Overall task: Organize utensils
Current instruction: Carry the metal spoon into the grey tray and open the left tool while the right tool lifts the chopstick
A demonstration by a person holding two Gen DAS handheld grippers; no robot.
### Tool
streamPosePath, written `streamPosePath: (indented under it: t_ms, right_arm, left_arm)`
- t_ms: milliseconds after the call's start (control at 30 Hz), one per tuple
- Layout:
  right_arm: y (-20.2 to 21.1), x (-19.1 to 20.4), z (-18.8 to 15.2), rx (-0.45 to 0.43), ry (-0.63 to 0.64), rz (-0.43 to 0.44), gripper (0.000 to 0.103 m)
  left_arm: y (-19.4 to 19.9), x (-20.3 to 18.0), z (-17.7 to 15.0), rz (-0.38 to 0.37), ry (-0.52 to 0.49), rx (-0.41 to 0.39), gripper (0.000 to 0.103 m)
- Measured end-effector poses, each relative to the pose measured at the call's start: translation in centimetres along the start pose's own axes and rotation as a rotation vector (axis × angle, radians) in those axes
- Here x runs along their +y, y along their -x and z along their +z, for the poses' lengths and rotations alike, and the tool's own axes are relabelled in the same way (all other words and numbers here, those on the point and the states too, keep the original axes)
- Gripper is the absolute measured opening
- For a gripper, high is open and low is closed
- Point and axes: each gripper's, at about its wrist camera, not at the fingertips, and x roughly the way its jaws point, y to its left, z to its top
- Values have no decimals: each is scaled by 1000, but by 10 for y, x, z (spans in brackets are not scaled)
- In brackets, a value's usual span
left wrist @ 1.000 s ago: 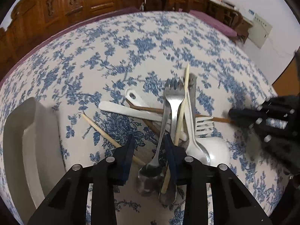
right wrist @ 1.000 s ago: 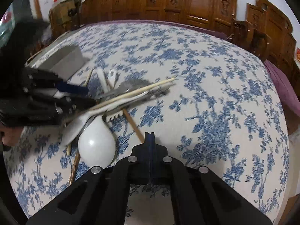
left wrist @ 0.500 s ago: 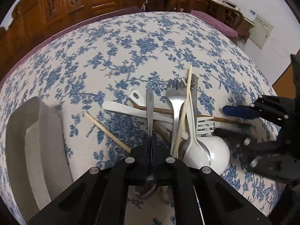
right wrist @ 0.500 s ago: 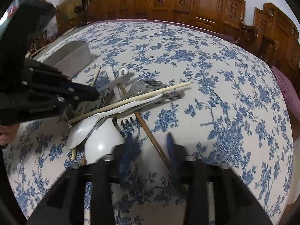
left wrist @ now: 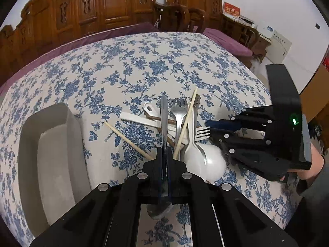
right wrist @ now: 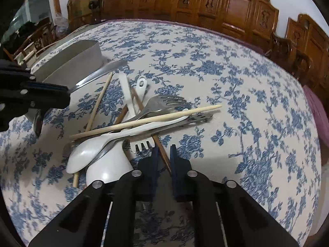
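The left gripper (left wrist: 163, 154) pinches a metal spoon (left wrist: 163, 119), its handle pointing away over the utensil pile (right wrist: 133, 123) on the desk (left wrist: 144, 72). The right gripper (right wrist: 163, 154) is closing around a brown chopstick (right wrist: 162, 152) at the pile's near edge, beside a white fork (right wrist: 141, 145). Beyond the pile, to its left in the right wrist view, stands a grey tray (right wrist: 82, 61).
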Motion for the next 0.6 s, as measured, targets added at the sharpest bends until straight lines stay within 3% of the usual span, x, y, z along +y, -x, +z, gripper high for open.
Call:
streamPosePath:
  t_ms: [67,467,600]
  right_arm:
    - [2,6,-1,5,11,3,6]
    - [49,15,-17,13,-67,-111,5]
    - [61,7,-21,31,-122,-112,5]
  left_arm:
    - [6,1,-3,3,0,-7,3]
    - [67,10,-20,13,3,-82,3]
    - [84,20,-24,21,11,-102,3]
